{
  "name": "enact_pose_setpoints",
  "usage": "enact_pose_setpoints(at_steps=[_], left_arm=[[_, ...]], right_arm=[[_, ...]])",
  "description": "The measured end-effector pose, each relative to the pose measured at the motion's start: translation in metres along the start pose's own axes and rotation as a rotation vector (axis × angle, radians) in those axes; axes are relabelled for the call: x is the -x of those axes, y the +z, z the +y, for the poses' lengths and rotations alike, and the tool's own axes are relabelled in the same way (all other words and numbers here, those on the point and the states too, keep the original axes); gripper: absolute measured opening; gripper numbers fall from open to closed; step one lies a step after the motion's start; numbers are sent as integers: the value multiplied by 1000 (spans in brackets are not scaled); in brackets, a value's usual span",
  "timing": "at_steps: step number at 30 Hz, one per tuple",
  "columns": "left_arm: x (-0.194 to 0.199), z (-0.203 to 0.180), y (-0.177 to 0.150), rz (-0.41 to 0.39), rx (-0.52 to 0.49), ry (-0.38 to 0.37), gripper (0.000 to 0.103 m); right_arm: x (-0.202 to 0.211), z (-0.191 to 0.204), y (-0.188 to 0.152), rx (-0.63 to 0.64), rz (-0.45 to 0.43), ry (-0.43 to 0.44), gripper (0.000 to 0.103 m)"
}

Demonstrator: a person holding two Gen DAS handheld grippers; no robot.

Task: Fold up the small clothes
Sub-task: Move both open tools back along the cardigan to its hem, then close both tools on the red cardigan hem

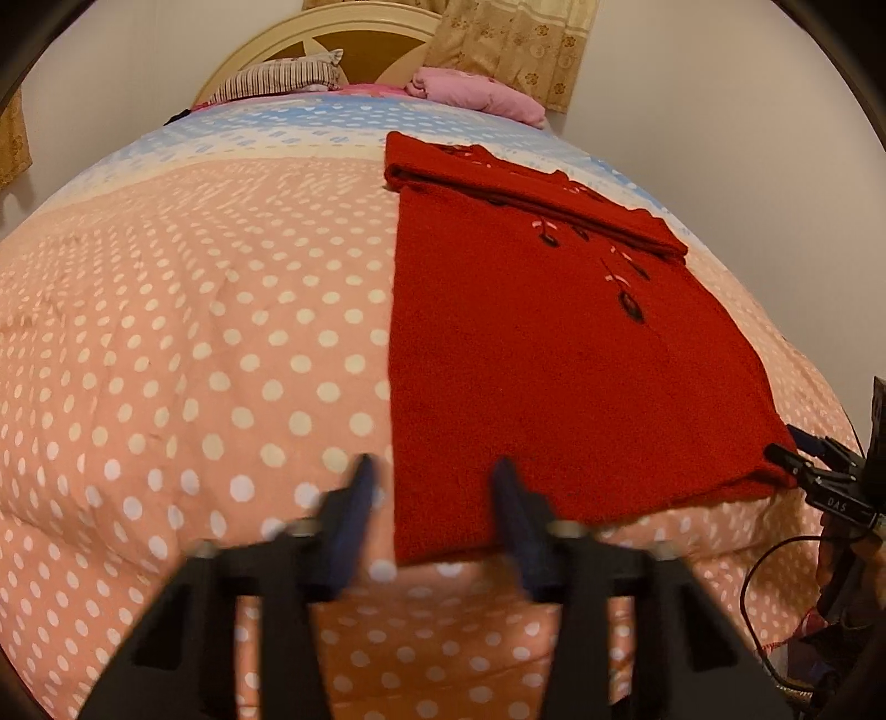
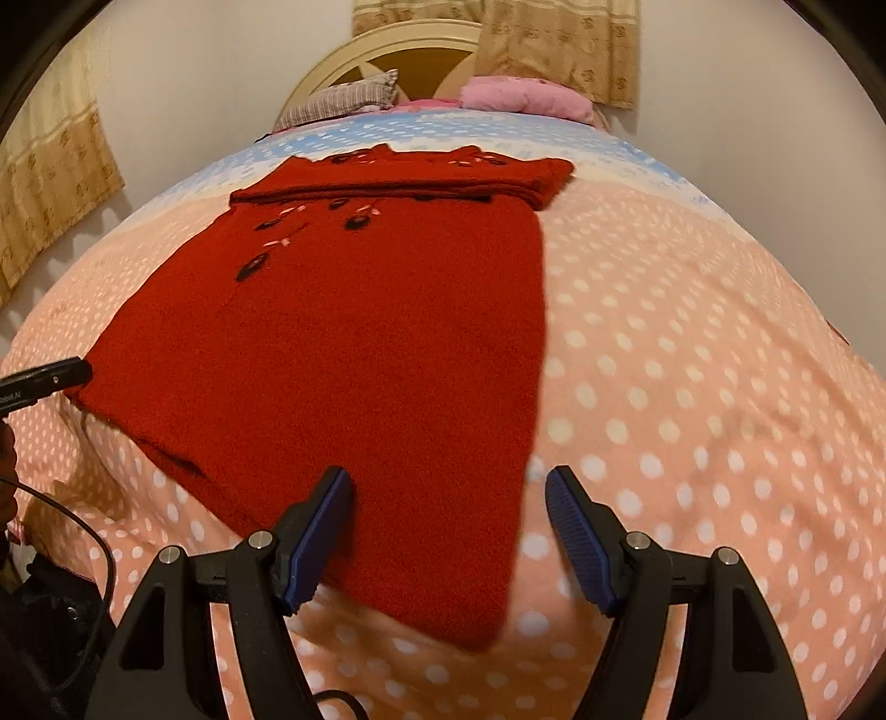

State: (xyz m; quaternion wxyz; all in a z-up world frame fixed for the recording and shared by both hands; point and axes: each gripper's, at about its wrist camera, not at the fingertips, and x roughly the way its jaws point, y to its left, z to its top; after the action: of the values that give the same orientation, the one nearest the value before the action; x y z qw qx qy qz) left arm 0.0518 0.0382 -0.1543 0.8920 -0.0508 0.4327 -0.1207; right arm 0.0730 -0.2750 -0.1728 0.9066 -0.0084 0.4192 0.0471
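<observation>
A red knitted sweater (image 1: pixel 554 354) with dark flower embroidery lies flat on the polka-dot bedspread (image 1: pixel 183 354), its sleeves folded across the top. My left gripper (image 1: pixel 434 471) is open and empty, its fingers on either side of the sweater's near left hem corner. In the right wrist view the sweater (image 2: pixel 354 354) fills the middle. My right gripper (image 2: pixel 448 482) is open and empty over the near right hem corner. The right gripper also shows at the sweater's right corner in the left wrist view (image 1: pixel 797 471), and the left gripper's tip shows at the left edge (image 2: pixel 61 374).
A striped pillow (image 1: pixel 282 80) and a pink bundle (image 1: pixel 476 94) lie at the headboard (image 1: pixel 332 39). Curtains (image 1: pixel 515 50) hang behind. A black cable (image 1: pixel 764 598) hangs off the bed's near right edge. A white wall runs along the right.
</observation>
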Motion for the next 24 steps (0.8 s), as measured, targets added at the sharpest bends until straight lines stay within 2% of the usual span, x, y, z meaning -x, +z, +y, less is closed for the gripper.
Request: enact_pose_setpoints(at_steps=[1,6,9,11,12,13,14,16,18,19,20,21,22,24], left_arm=[[1,0,-1,1,1,-23,10],[5,4,-3,1,27,-32,10],[7,6,-3,-1,38,-20,14],[6,6,-3,0,42,0,28],[6,6,-3,-4,43,6,39],[6,6,-3,-8,42,2,44],[4,5,-4,-5,41,-2,46],[4,2,-4,-9,32,-3,51],[2,-1,-5,-11,17,2,51],[3,-2,-5,-11,3,0,42],[4,-3,-5,-6,-9,-18,29],[4,-4,-5,6,-17,-35,9],[5,-4,-4,5,-18,-36,9],[10,-1,-2,-4,-9,-57,7]], right_arm=[[1,-2,-1,-8,0,6,74],[7,-11,-2,-80,15,71,74],[8,-15,-3,-119,20,106,74],[10,-18,-5,-139,22,117,73],[11,-19,-7,-148,23,125,73],[12,-20,-7,-156,23,131,71],[13,-20,-9,-164,26,144,69],[11,-20,-10,-177,37,167,58],[11,-19,-12,-177,31,176,53],[11,-18,-12,-176,30,188,39],[10,-18,-12,-180,34,203,29],[10,-19,-12,-188,38,220,11],[10,-21,-12,-199,38,237,7],[14,-25,-10,-214,23,253,7]])
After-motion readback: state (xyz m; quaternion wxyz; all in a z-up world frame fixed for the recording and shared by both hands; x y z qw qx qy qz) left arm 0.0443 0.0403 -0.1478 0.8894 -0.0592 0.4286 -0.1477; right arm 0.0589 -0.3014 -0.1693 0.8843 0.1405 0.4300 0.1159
